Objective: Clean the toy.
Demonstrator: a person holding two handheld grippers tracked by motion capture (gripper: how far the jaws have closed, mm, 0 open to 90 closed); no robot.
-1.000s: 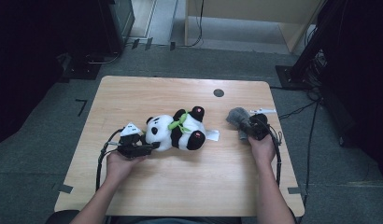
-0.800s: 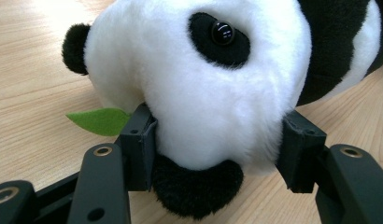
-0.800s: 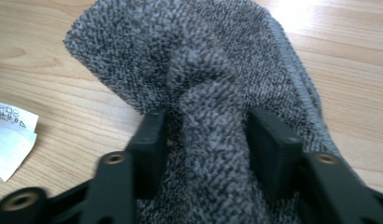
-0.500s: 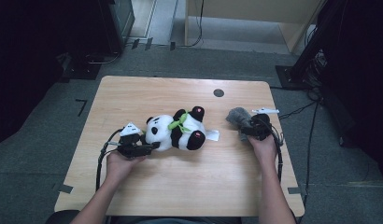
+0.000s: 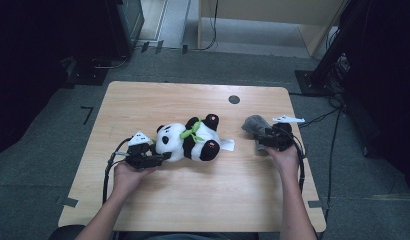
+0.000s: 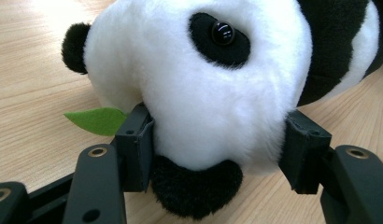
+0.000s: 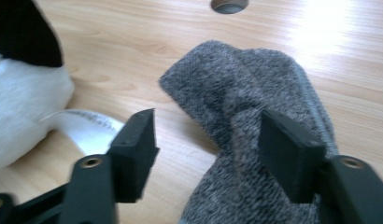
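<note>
Panda plush [image 5: 190, 142] lies mid-desk [image 5: 203, 200], its snout pinched between the left tool's [image 6: 217, 140] pads; that soft fur could slide free if pulled. Farther right, the right tool [image 7: 208, 140] has just been opening, spread over the grey sock [image 7: 255, 107], which may snag one pad.

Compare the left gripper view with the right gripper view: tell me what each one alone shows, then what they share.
Left gripper view alone: the panda's head with its black eye, squeezed between the left gripper pads, and a green leaf on the wood.

Right gripper view alone: a grey cloth bunched by the right gripper, whose jaws have just been opening and stand apart with the cloth against one pad; the panda's white label; a round hole in the tabletop.

Shared: the wooden table and the panda's black-and-white plush.
</note>
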